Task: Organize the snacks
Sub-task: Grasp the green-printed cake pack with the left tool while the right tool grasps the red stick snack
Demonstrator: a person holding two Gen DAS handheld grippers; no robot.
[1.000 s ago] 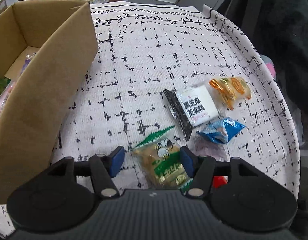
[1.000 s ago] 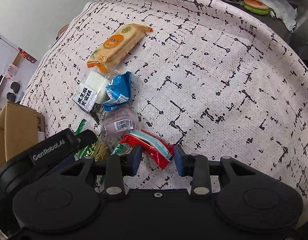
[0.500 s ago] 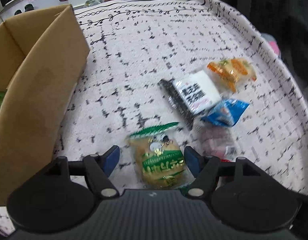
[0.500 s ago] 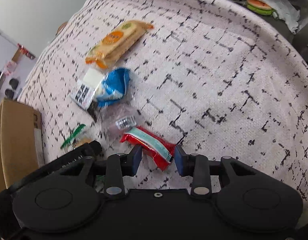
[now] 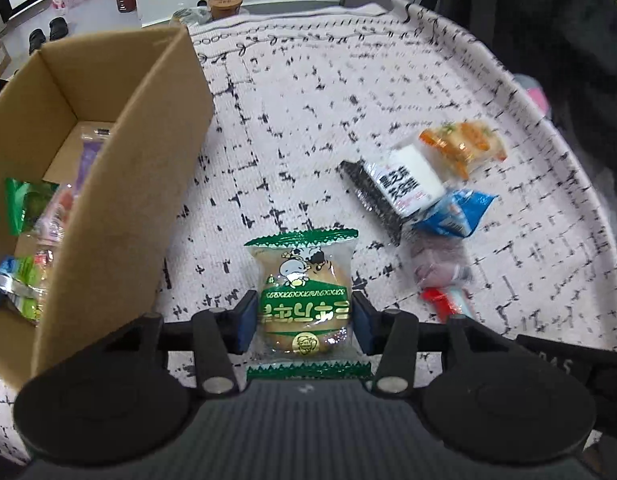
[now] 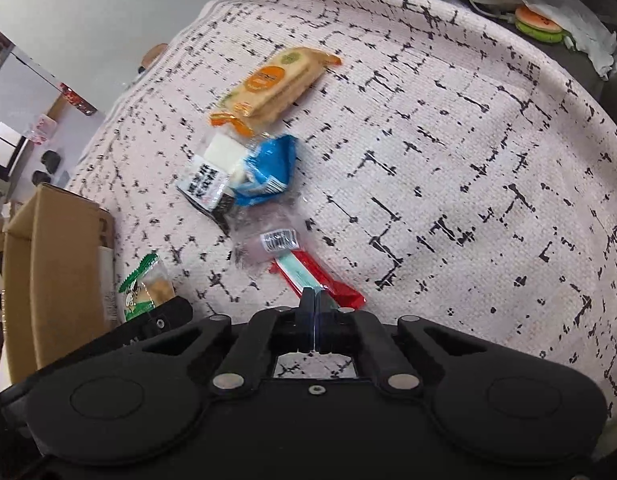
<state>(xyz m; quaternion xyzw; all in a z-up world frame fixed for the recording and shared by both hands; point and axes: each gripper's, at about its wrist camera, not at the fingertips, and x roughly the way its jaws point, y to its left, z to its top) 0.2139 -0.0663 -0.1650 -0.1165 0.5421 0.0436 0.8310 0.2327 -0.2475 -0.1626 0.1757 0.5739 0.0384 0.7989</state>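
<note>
Cardboard box (image 5: pixel 120 184) is standing at the left of the cloth-covered surface (image 5: pixel 308 92), already holding several snack packets. Left claw (image 5: pixel 304 318) is clamping the green-trimmed biscuit packet (image 5: pixel 304 292) beside the box. Right claw (image 6: pixel 315 300) is pinching shut on the red snack bar (image 6: pixel 308 274).

Green-edged biscuit packet (image 5: pixel 304 300) lifted beside open cardboard box (image 5: pixel 120 184), four snacks (image 5: pixel 412 196) clustered

Cardboard box (image 5: pixel 120 184) left of snack cluster (image 5: pixel 420 196), on tablecloth (image 5: pixel 300 92)
</note>
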